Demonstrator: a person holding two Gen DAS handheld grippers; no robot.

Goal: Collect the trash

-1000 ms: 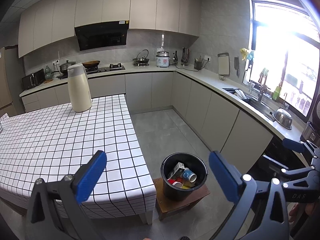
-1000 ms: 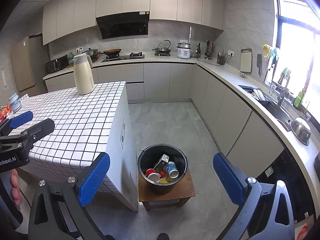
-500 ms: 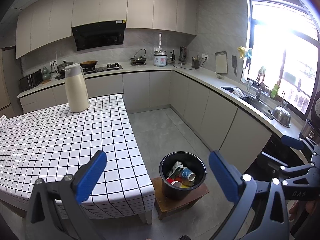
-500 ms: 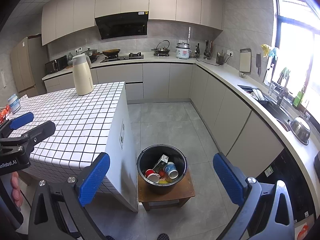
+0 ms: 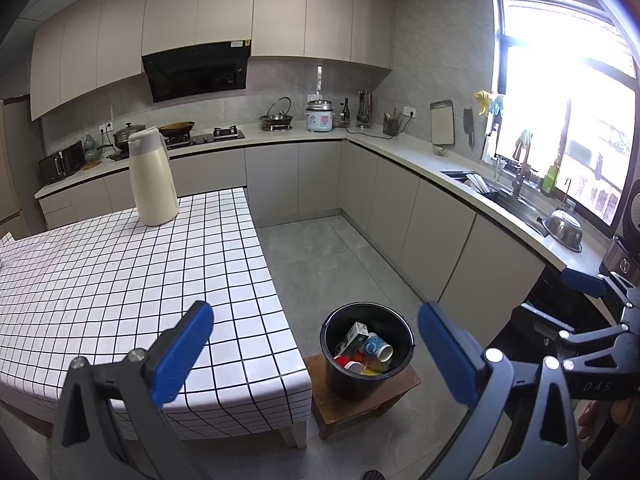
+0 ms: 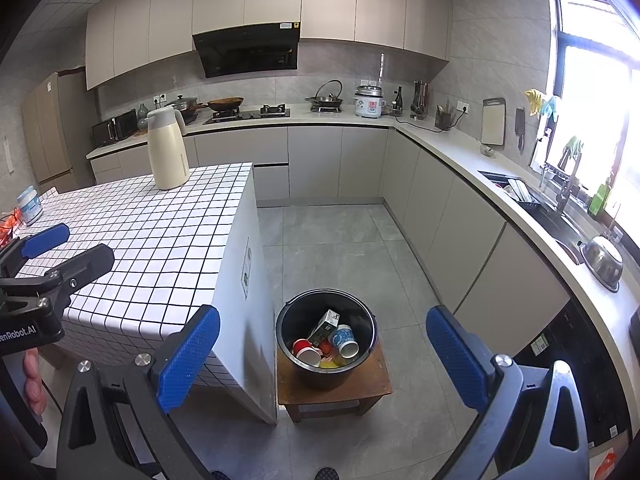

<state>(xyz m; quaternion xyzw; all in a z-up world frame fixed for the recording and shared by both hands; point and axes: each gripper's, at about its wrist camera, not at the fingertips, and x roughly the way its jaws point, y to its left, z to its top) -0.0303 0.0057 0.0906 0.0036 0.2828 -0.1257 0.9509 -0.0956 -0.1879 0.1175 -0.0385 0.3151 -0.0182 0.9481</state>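
Both grippers empty: left gripper (image 5: 314,344) and right gripper (image 6: 322,346) have jaws spread wide, held above the floor near the bin (image 6: 326,336). Bin sits on a stool (image 6: 334,386) beside the table (image 6: 132,232), holding cups and a carton. Table's near part looks bare; far left edge holds a jar (image 6: 29,205) and something orange, possibly trash. Task appears mostly done.

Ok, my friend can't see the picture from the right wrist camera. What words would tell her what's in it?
An open, empty right claw looks down at a black bucket of trash, paper cups and a carton, standing on a small wooden stool beside a table with a checked cloth. A cream jug stands on the table, in a grey kitchen.
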